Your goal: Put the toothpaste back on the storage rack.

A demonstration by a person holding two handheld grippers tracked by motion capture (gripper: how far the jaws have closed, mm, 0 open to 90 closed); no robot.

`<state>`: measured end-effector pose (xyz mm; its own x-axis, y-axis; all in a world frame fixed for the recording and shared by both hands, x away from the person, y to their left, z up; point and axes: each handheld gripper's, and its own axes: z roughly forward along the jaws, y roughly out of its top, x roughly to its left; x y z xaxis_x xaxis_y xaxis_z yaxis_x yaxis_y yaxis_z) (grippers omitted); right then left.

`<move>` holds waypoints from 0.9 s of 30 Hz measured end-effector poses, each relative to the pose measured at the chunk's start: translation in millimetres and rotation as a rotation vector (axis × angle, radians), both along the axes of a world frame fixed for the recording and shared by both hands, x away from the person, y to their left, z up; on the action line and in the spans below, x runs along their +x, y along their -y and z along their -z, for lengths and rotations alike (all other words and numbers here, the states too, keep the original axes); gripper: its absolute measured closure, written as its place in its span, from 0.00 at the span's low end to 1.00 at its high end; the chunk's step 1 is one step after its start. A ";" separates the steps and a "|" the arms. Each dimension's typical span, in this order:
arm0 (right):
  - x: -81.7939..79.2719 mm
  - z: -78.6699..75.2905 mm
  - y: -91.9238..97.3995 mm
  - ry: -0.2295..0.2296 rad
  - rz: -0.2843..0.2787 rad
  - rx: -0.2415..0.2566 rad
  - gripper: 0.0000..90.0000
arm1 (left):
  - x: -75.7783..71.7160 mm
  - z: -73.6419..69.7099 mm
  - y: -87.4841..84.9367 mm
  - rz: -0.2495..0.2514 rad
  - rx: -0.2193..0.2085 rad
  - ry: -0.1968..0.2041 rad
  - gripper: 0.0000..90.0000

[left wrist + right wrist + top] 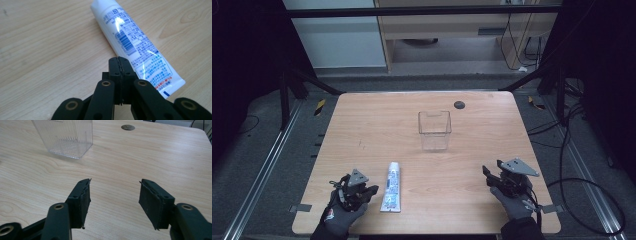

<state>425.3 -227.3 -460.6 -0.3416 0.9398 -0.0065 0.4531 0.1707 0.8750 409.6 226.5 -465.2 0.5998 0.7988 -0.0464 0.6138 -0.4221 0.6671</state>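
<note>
The white tube [392, 187] lies flat on the wooden table [362, 125], in the lower middle of the high view, with its cap end pointing up the frame toward the clear plastic box [435, 130]; I judge that the tube is meant to go into this box, because the box stands open and upright in the centre. The left gripper [371, 190] sits at the lower left, just beside the tube; in the left gripper view its jaws are pressed together with nothing between them, and the tube [136, 45] lies to the right of them, not held. The right gripper [114, 195] waits at the lower right, well apart from the tube; its jaws stand moderately open and empty, perhaps ready to help.
</note>
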 end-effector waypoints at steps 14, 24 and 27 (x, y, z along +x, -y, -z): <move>3.2 4.0 2.9 -0.019 0.011 -0.001 0.38 | -2.6 10.7 13.1 0.068 0.042 -0.064 1.00; 4.1 5.1 6.3 -0.029 0.024 0.008 0.36 | -3.4 11.7 18.7 0.090 0.033 -0.073 1.00; 4.3 4.4 8.4 -0.029 0.033 0.018 0.35 | -3.1 12.1 22.0 0.096 0.027 -0.074 1.00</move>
<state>429.7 -235.6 -464.9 -0.3101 0.9505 0.0198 0.4831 0.1396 0.8644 406.5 204.5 -477.3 0.6696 0.7392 -0.0727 0.6165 -0.4985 0.6094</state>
